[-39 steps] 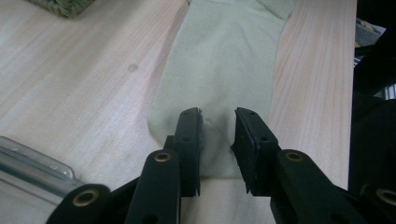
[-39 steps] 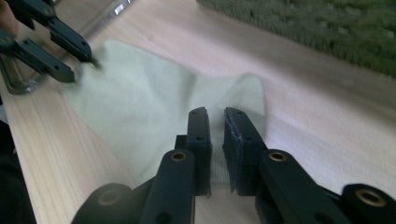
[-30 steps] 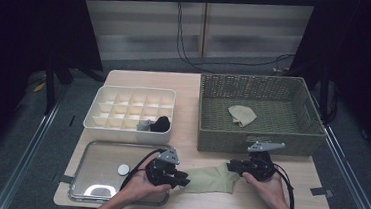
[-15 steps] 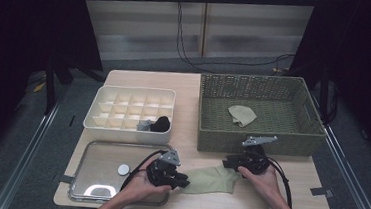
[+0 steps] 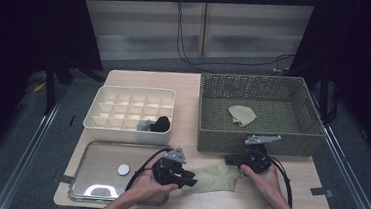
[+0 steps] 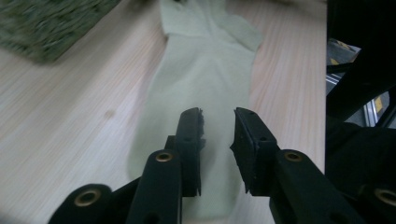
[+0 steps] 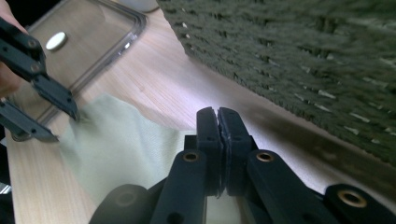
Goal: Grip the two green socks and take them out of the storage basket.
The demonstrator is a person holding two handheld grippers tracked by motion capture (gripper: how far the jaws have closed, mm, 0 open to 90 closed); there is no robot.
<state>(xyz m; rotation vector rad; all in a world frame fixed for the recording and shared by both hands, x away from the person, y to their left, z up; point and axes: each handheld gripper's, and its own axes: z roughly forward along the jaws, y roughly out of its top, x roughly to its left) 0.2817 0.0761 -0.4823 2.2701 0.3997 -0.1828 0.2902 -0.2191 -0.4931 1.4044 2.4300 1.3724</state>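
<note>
A pale green sock (image 5: pixel 215 177) lies flat on the wooden table between my two grippers. My left gripper (image 5: pixel 188 177) is at its left end. In the left gripper view the left gripper (image 6: pixel 217 116) has its jaws a little apart, and the sock (image 6: pixel 205 70) stretches away under them, unpinched. My right gripper (image 5: pixel 232 161) is at the sock's right end, just in front of the basket. Its jaws have just been closing, and the right gripper (image 7: pixel 217 112) now has its pads together with no cloth showing between the tips. The sock (image 7: pixel 121 140) lies below and left of them, reaching toward the left gripper (image 7: pixel 65 126).
A woven basket (image 5: pixel 251 140) at the back right holds another folded pale sock (image 5: pixel 242 115). A white divided box (image 5: pixel 92 119) at the back left contains a black item (image 5: pixel 162 123). A metal tray (image 5: pixel 99 150) with a small white disc (image 5: pixel 123 169) lies at the front left.
The right gripper has nudged slightly at the sock's right end. The left hand and the sock have stayed where they were.
</note>
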